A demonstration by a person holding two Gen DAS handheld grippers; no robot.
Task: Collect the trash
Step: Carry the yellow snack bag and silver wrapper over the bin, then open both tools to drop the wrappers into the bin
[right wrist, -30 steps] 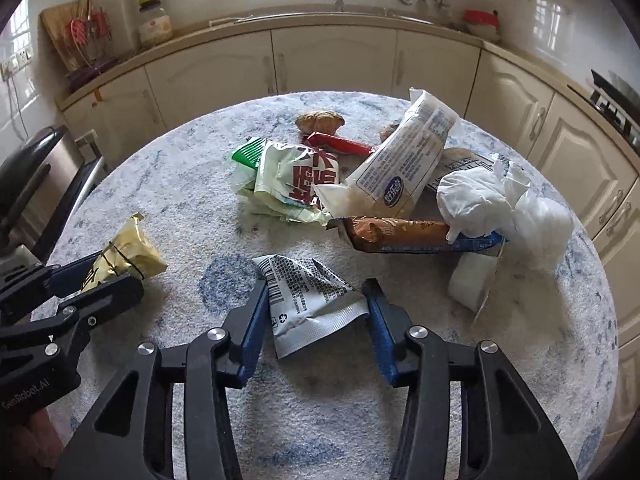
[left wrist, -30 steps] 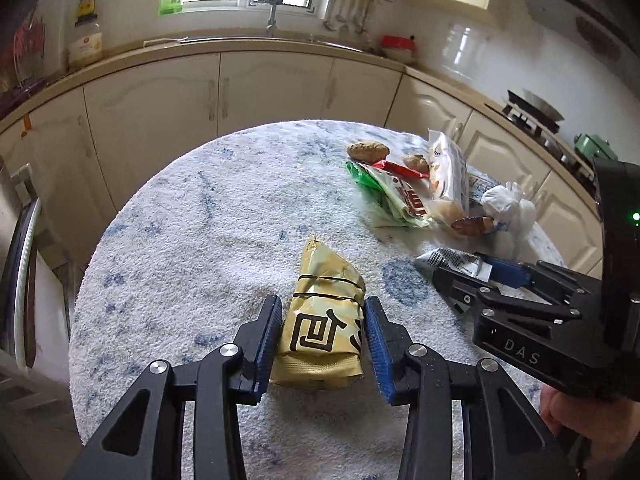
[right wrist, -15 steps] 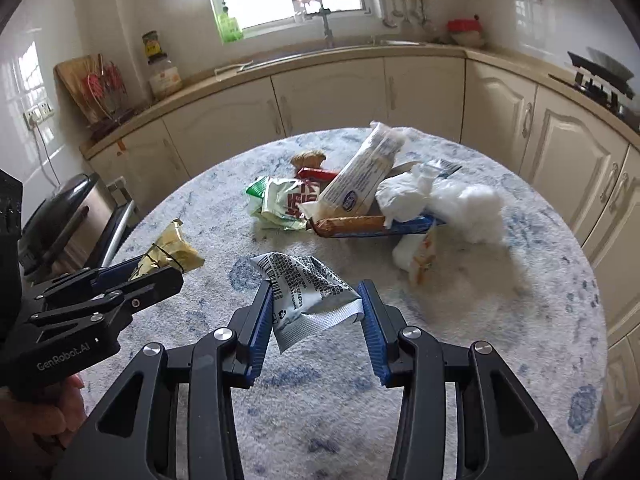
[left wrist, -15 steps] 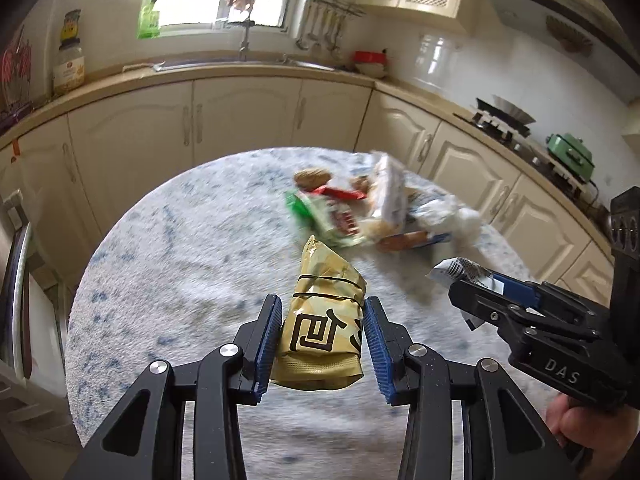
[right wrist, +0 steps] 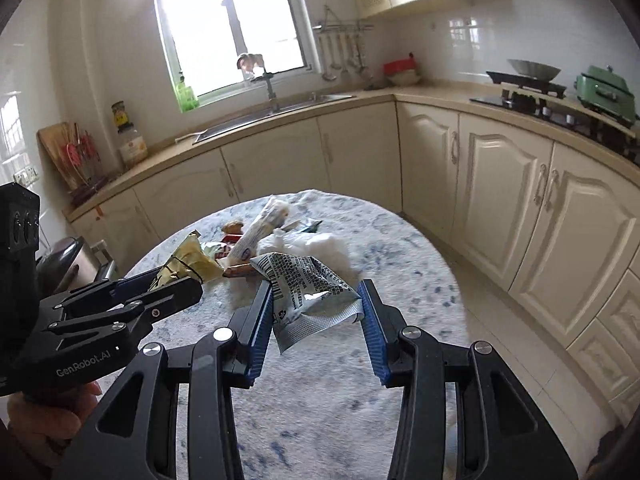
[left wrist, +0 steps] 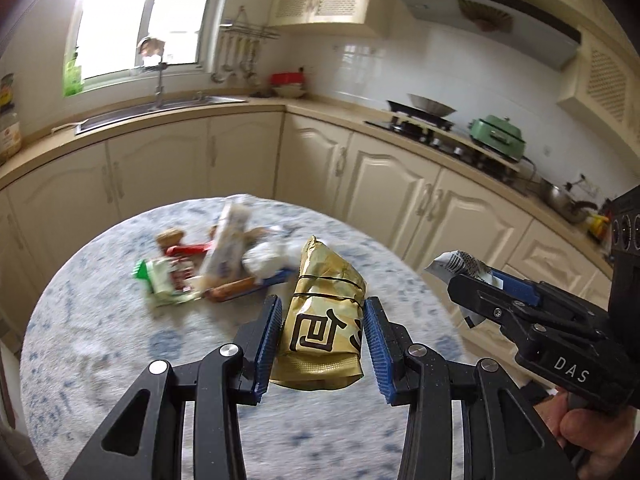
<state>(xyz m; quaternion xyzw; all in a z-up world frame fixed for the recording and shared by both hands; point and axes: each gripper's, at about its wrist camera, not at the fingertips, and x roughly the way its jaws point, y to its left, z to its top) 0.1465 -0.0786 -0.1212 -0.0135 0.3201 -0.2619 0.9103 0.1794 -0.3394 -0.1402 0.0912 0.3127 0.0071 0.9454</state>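
Observation:
My left gripper is shut on a gold snack packet with black characters, held up above the round blue-white table. My right gripper is shut on a crumpled silver wrapper with printed text, also lifted off the table. Each gripper shows in the other's view: the right gripper at the right edge with the silver wrapper, the left gripper at the left with the gold packet. Several wrappers and white crumpled tissue lie in a heap on the far part of the table.
Cream kitchen cabinets curve around behind the table, with a sink under the window and a stove and green pot to the right. A dark appliance stands left of the table. Tiled floor lies to the right.
Both grippers have lifted their packets off the table and drawn back from it. The table and trash heap now look smaller and farther, and more of the kitchen shows.

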